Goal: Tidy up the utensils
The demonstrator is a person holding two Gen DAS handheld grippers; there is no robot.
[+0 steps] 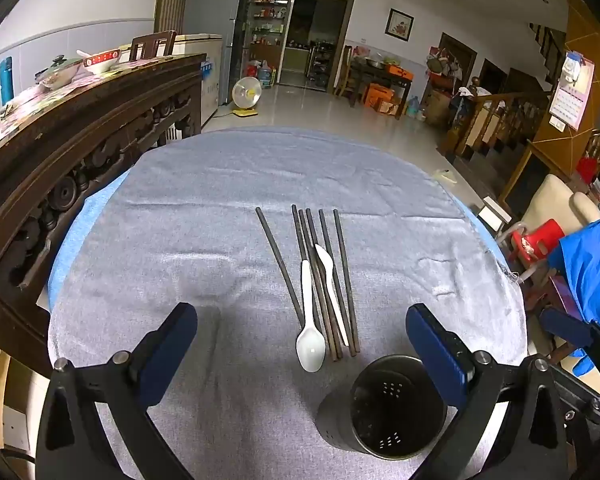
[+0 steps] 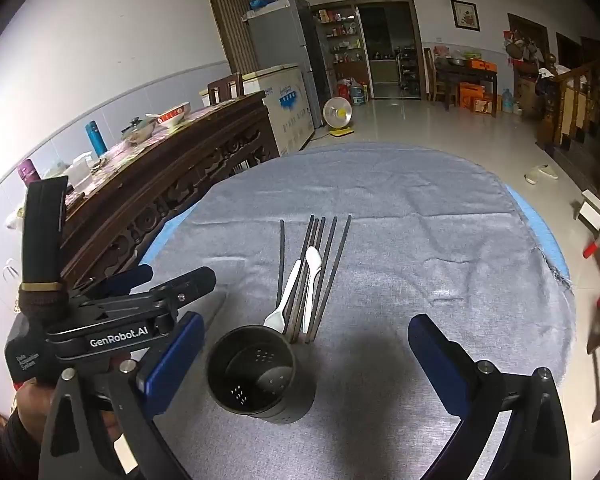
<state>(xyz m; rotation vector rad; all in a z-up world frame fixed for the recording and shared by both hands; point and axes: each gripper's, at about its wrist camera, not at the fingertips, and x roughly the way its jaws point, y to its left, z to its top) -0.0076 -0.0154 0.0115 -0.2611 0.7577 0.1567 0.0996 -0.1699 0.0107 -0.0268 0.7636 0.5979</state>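
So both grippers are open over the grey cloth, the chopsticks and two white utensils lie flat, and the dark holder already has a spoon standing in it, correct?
Not quite: the dark holder is empty, as the right wrist view shows down to its perforated bottom. The white spoon lies on the grey cloth among the chopsticks. The rest stands: left gripper and right gripper are open.

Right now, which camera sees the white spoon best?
The left wrist view: the whole white spoon shows, bowl and handle. In the right wrist view the holder hides part of its bowl.

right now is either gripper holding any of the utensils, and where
Nothing is held. Left gripper and right gripper both hang open above the cloth.
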